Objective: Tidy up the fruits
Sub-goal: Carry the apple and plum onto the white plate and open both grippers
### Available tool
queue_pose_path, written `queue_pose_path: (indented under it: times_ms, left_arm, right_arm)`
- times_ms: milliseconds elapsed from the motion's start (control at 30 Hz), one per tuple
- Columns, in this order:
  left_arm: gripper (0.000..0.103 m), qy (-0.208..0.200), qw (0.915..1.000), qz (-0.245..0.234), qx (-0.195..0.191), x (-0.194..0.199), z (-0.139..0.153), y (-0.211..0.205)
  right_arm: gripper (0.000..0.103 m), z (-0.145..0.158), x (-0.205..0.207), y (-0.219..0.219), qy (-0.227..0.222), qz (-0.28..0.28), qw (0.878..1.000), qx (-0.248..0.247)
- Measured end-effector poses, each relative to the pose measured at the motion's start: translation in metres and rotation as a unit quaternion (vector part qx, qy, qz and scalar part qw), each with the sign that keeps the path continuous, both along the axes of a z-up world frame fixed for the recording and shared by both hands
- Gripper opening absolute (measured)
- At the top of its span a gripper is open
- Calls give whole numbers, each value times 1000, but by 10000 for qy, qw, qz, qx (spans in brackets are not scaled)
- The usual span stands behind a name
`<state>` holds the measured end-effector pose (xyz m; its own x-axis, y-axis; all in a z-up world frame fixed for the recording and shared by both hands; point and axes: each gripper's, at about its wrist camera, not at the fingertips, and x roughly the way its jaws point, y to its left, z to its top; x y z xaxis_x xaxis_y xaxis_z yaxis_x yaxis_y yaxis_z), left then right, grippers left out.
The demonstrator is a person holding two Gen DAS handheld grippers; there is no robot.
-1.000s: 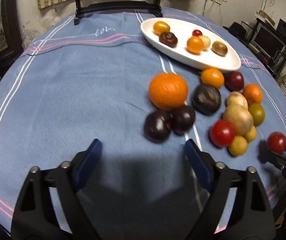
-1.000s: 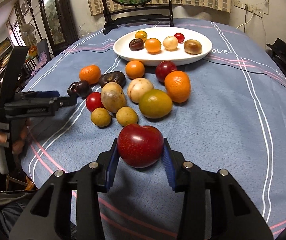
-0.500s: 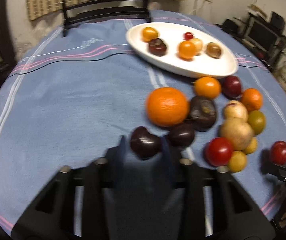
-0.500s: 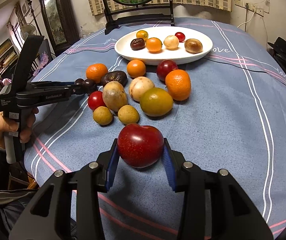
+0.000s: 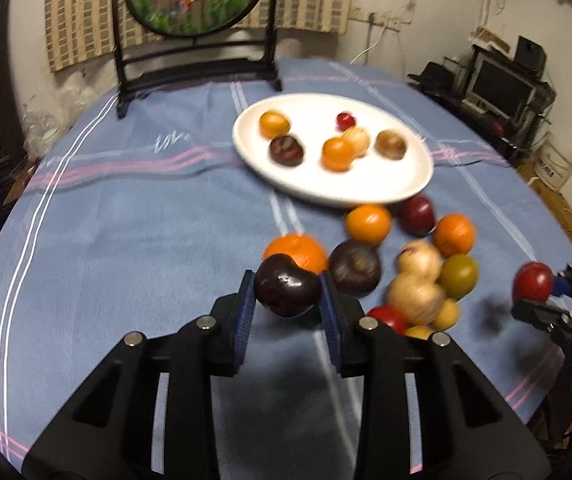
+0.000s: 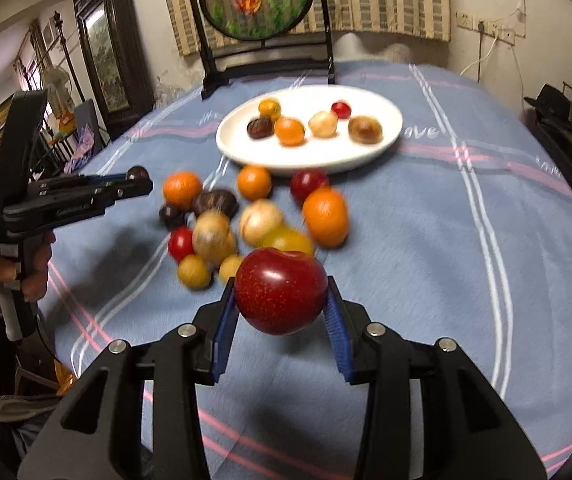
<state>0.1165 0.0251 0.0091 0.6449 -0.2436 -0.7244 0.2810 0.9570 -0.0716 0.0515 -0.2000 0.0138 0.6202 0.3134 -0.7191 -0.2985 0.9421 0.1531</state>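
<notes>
My left gripper is shut on a dark purple plum and holds it above the blue cloth, in front of an orange. It also shows in the right wrist view with the plum at its tip. My right gripper is shut on a red plum, lifted above the cloth; it shows in the left wrist view at far right. A white oval plate with several fruits stands further back. A cluster of loose fruits lies before it.
A round framed screen on a dark stand stands at the table's far edge. The blue striped tablecloth covers a round table. Shelves and a monitor are off to the right. A person's hand grips the left tool.
My left gripper closed on the dark plum and lifted it from beside the second dark plum. My right gripper rose with the red plum. Both views tilted up toward the plate.
</notes>
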Motion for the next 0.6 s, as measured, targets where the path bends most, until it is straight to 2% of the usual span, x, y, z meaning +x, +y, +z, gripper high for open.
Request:
queue_pose_path:
  times_ms: [133,300,433,600]
  left_arm:
    - [32,-59,10000,-38,46,15,13,-13]
    - [32,-64,10000,-16,-9,50,23,-33]
    - [32,32,9999,93,76,81,19,-47]
    - [32,373,9990,196,150,125,-2,-58]
  right_arm:
    - [42,21,21,0,-270,15,9996,-41]
    - [42,39,61,13,-603,113,9975,-364]
    - [42,29,104,23,-484,129,9965,-668]
    - [42,1,160,31,-107,57,9953,-960]
